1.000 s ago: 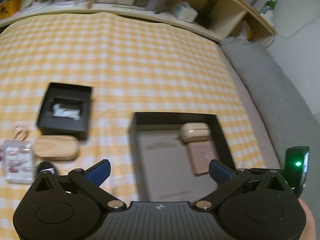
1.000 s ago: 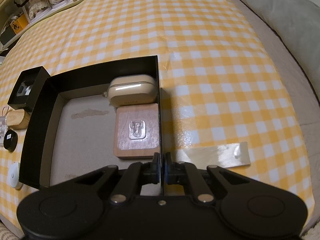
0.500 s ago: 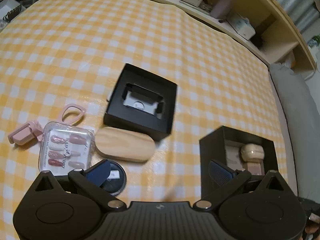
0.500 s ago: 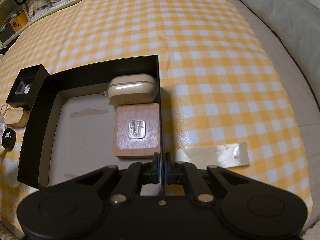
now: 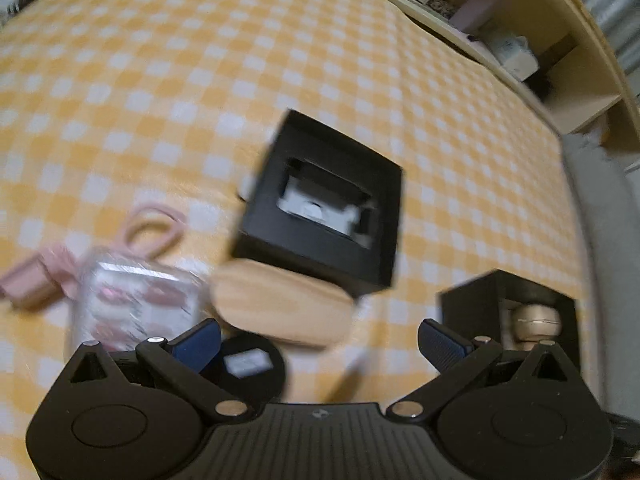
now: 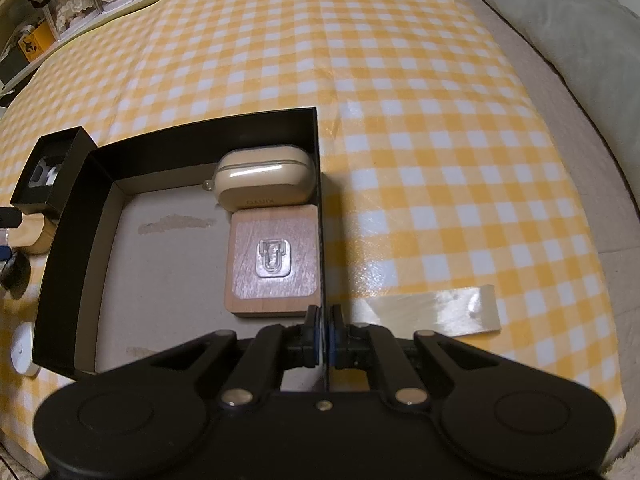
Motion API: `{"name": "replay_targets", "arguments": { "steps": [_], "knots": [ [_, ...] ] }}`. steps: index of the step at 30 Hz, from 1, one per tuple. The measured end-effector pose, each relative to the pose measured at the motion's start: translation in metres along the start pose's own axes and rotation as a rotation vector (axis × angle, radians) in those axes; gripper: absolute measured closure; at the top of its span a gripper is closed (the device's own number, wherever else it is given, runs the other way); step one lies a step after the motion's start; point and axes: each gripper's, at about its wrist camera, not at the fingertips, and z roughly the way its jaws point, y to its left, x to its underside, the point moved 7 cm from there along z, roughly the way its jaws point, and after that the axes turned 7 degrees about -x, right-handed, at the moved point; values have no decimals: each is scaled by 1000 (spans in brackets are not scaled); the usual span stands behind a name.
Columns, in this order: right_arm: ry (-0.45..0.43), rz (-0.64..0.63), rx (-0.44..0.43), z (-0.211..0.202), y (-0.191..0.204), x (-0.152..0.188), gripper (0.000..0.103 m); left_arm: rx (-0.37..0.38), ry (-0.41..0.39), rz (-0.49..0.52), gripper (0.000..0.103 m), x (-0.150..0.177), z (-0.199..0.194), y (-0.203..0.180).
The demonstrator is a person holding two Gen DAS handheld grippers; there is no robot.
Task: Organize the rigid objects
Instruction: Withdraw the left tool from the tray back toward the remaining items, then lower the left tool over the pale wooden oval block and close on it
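Observation:
My right gripper [image 6: 323,334] is shut on the right wall of a large black tray [image 6: 68,216]. The tray holds a beige earbud case [image 6: 264,178] and a square wooden block [image 6: 276,260] against that wall. My left gripper [image 5: 320,340] is open and empty. It hovers over a wooden oval piece [image 5: 280,308], a round black disc [image 5: 250,364] and a clear box of pink nails [image 5: 140,304]. A small black box [image 5: 324,208] lies just beyond them. The tray also shows in the left wrist view [image 5: 472,304] at the right.
A pink clip with a loop [image 5: 36,280] lies at the left. A white round puck [image 6: 22,346] lies left of the tray. A strip of clear tape [image 6: 432,310] sticks to the yellow checked cloth. A grey cushion [image 6: 580,40] is at the right, shelves behind.
My left gripper has swung left, away from the tray, and come lower over the loose items. My right gripper has stayed shut on the tray wall.

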Motion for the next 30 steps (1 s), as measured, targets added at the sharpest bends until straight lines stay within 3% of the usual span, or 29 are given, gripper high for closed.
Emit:
{"name": "replay_targets", "arguments": {
  "steps": [5,10,13,19,25,30],
  "knots": [
    [7,-8,3,4,0,2,98,-81,-34,24,0,-7,6,16],
    [9,-11,6,6,1,2,97,-98,-52,36,0,-10,9,16],
    [12,-21,15,8,2,2,97,-103,-61,93,0,-7,11,3],
    [14,-27,19,10,6,4,97,-181,-66,219,0,1,21,-20],
    [13,-28,20,10,6,4,97,-231,-69,185,0,-2,30,-9],
    [13,-26,19,10,7,4,97,-211,-80,180,14,-6,24,-4]
  ]
}}
